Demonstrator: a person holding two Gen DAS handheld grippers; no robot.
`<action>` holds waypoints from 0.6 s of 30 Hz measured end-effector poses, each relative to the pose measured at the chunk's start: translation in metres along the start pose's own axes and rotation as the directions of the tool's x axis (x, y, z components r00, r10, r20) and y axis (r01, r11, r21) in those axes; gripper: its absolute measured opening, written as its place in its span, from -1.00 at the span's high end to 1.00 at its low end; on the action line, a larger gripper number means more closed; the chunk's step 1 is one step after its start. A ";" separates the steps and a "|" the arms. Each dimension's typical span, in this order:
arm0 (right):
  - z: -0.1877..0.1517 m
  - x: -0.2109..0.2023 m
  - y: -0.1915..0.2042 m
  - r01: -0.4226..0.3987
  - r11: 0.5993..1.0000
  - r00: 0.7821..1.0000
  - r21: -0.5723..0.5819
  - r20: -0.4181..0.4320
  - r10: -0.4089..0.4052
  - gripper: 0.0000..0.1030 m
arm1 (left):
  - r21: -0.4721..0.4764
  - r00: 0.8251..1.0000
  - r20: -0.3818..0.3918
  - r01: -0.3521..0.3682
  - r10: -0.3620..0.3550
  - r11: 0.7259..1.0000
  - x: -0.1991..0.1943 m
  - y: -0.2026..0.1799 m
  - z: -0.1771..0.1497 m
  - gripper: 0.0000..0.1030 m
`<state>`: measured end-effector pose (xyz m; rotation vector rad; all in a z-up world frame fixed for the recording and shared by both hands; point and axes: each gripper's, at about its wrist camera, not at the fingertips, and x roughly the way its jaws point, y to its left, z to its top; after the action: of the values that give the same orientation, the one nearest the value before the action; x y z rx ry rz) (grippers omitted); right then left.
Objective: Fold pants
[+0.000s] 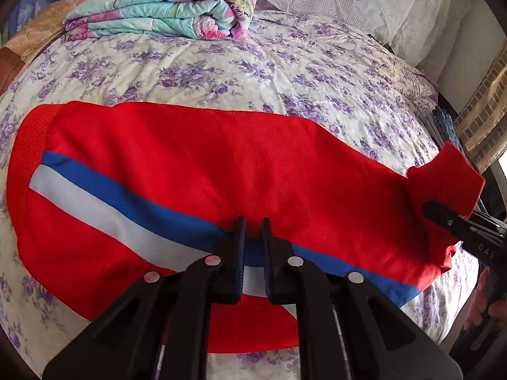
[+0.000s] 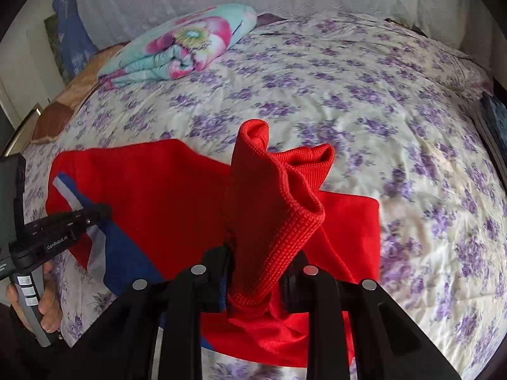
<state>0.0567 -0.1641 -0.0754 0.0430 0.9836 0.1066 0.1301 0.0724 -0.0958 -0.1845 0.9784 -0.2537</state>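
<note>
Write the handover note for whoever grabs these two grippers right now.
Right gripper: shut on the ribbed cuff of the red pants, lifted off the bed.
Left gripper: fingers nearly closed over the blue and white stripe mid-leg; whether it pinches fabric is unclear.
Pants lie flat lengthwise across the floral sheet, waistband at the far left. A folded quilt sits behind.
Done: pants appear laid leg on leg.
Left: carry the cuff end over to the waistband, then fold again.
</note>
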 end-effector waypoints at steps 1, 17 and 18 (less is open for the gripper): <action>0.000 0.013 0.010 0.010 1.000 1.000 -0.017 -0.025 -0.010 0.50 | 0.004 1.000 0.010 0.001 -0.001 1.000 0.000 0.000 -0.001 0.81; 0.004 0.000 0.006 -0.229 0.971 0.973 0.073 -0.010 0.230 0.65 | -0.014 0.998 0.037 0.057 -0.057 0.998 -0.001 0.009 -0.003 0.82; -0.001 0.012 0.012 -0.234 0.970 0.971 0.059 -0.044 0.237 0.65 | -0.015 0.998 0.037 0.058 -0.058 0.998 0.000 0.009 -0.003 0.82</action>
<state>0.0617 -0.1511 -0.0843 0.2073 1.0295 0.3010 0.1283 0.0811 -0.0996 -0.2321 0.9397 -0.2947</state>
